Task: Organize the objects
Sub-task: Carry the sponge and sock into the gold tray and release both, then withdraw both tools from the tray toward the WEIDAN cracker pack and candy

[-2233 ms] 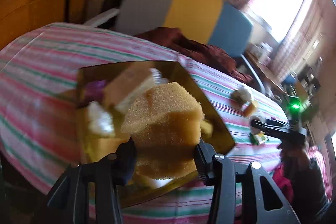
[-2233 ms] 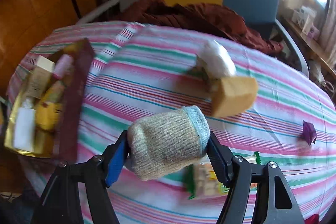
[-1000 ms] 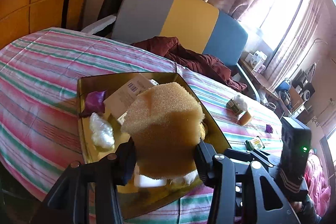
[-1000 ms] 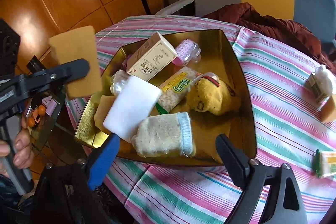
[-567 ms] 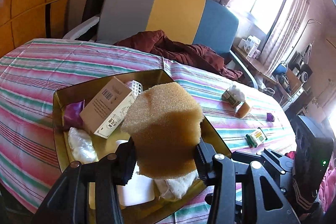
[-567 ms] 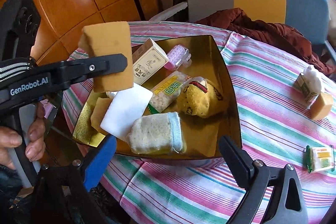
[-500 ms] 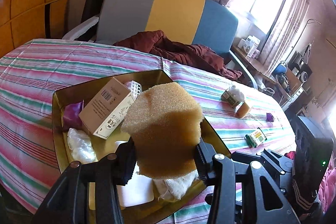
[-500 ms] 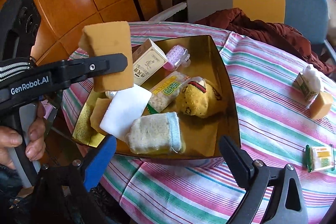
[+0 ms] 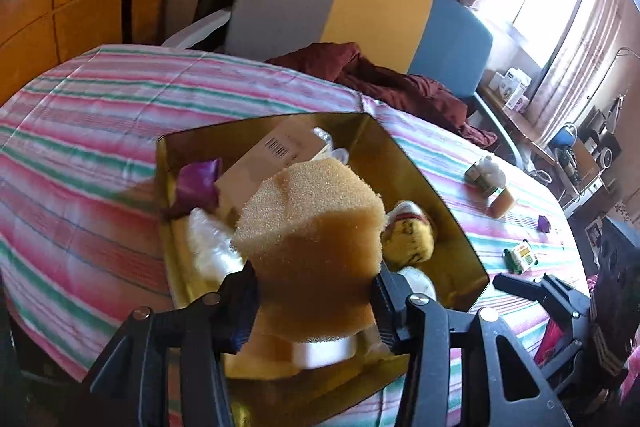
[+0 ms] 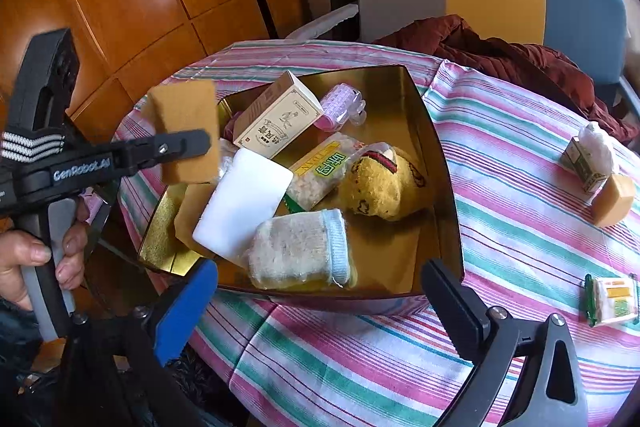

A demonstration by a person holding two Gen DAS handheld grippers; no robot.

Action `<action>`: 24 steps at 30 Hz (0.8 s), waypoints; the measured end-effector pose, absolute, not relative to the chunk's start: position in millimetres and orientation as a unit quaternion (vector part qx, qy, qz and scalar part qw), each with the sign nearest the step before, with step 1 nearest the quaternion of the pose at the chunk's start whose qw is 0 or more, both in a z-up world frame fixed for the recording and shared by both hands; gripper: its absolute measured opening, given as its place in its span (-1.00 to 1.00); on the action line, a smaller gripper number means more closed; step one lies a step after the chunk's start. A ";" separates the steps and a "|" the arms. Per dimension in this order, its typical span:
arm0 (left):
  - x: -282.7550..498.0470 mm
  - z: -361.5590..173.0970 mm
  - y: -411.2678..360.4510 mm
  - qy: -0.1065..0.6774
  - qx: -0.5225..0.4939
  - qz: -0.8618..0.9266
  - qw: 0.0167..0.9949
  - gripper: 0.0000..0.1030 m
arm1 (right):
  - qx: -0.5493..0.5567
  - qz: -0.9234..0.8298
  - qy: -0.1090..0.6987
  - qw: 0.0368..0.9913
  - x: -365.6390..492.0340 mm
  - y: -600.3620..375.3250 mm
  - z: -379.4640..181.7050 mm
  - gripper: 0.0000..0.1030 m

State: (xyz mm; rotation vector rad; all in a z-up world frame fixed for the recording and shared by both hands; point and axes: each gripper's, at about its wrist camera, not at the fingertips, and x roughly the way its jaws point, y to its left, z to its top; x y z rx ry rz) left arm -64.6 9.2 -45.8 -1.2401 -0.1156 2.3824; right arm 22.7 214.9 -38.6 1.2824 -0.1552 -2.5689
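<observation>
L gripper [image 9: 314, 301] clamps sponge [image 9: 312, 247] betw fingers, hovering over gold tray [image 10: 434, 131]. R gripper [image 10: 320, 295] jaws just opened wide, empty; sock roll [image 10: 300, 251] lies in tray ahead. Lower sponge into free spot before release.

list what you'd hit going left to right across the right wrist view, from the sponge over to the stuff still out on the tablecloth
sponge held in the left hand-held gripper → white pad → yellow plush toy → gold tray's right wall → small carton with white wad → tan block
</observation>
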 end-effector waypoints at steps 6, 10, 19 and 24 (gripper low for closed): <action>-55.9 -53.4 -7.9 -0.050 -0.462 0.858 0.219 0.05 | 0.444 -0.884 -0.055 0.134 21.6 212.1 -40.4 0.99; -55.9 -56.8 -13.3 -0.063 -0.474 0.853 0.210 0.44 | 0.442 -0.885 -0.050 0.134 23.3 208.2 -39.0 0.99; -45.8 -37.5 -31.0 -0.061 -0.438 0.884 0.155 0.54 | 0.437 -0.890 -0.044 0.125 25.6 205.8 -36.9 0.99; -34.7 -21.1 -21.6 -0.025 -0.398 0.907 0.137 0.54 | 0.433 -0.893 -0.034 0.118 26.6 202.6 -35.2 0.99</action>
